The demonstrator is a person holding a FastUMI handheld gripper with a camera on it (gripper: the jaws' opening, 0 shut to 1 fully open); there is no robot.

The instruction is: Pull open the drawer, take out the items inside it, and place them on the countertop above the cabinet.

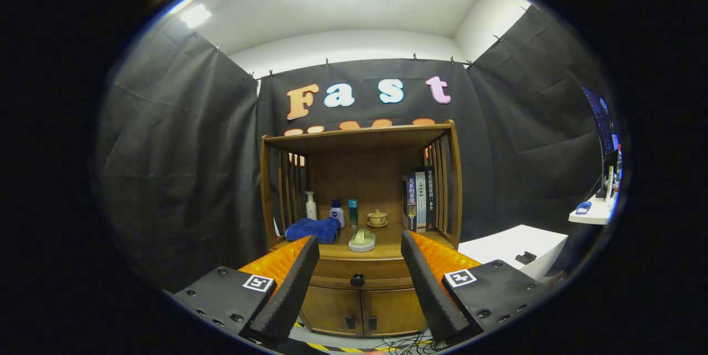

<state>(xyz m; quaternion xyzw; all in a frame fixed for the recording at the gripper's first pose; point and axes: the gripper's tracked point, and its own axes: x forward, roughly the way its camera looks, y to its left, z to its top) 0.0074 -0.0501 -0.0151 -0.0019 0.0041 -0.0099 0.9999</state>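
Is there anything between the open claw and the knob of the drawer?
No. In the gripper view the claw is open and nothing sits before the drawer knob, which is framed between its fingers on the closed drawer.

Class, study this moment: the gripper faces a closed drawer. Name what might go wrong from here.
1. The drawer knob is small and round; the open gripper, some way short of it, may slip off when pulling.
2. The countertop already holds a blue cloth, a soap dish, bottles and a teacup, so items placed there might knock them.
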